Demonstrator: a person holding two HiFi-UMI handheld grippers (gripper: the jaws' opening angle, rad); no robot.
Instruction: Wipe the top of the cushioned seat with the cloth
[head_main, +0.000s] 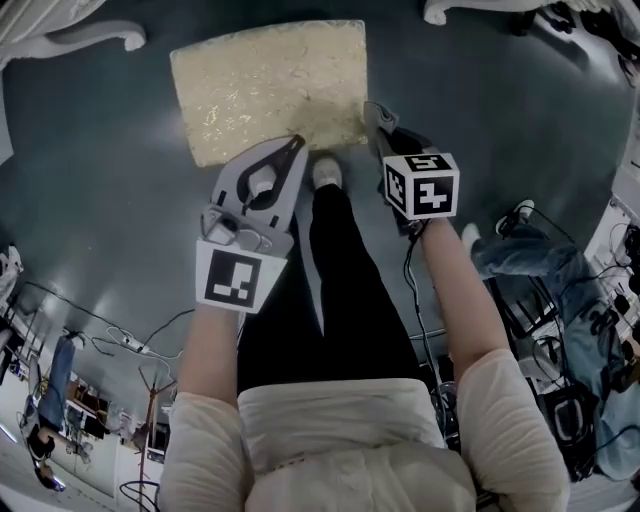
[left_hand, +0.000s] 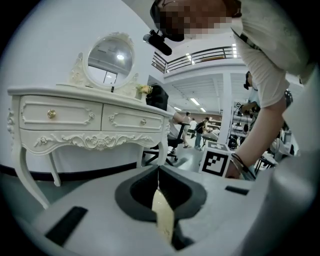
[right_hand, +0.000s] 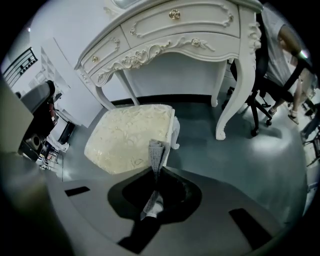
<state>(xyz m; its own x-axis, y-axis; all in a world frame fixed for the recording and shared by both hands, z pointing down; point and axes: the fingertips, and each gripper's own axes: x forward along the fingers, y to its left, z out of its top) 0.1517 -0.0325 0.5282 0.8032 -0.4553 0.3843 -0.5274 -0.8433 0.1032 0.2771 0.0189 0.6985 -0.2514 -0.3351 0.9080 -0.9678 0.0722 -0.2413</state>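
Cushioned seat (head_main: 265, 85): a cream, patterned pad standing on the dark floor (head_main: 90, 200), at the top of the head view just ahead of both grippers. The right gripper view shows it from the side (right_hand: 127, 137), before a white carved dressing table (right_hand: 175, 35).

Cloth (right_hand: 156, 152): a grey folded strip, upright, pinched between the closed jaws of the right gripper (right_hand: 155, 175). Its free end stands in front of the seat's near edge. From above, only a small grey tip (head_main: 378, 113) shows beyond that gripper (head_main: 385, 125), beside the seat's near right corner. Whether the cloth touches the pad cannot be told.

Left gripper (head_main: 296, 146): jaws point at the seat's near edge. Its own view (left_hand: 159, 170) shows the jaw tips together. A cream sliver lies in the slit below them; it cannot be identified. This view alone gives the table's drawers (left_hand: 90, 117) and oval mirror (left_hand: 110, 57), and the right gripper's marker cube (left_hand: 216, 162).

Person: a white shoe (head_main: 327, 170) rests between the two grippers.
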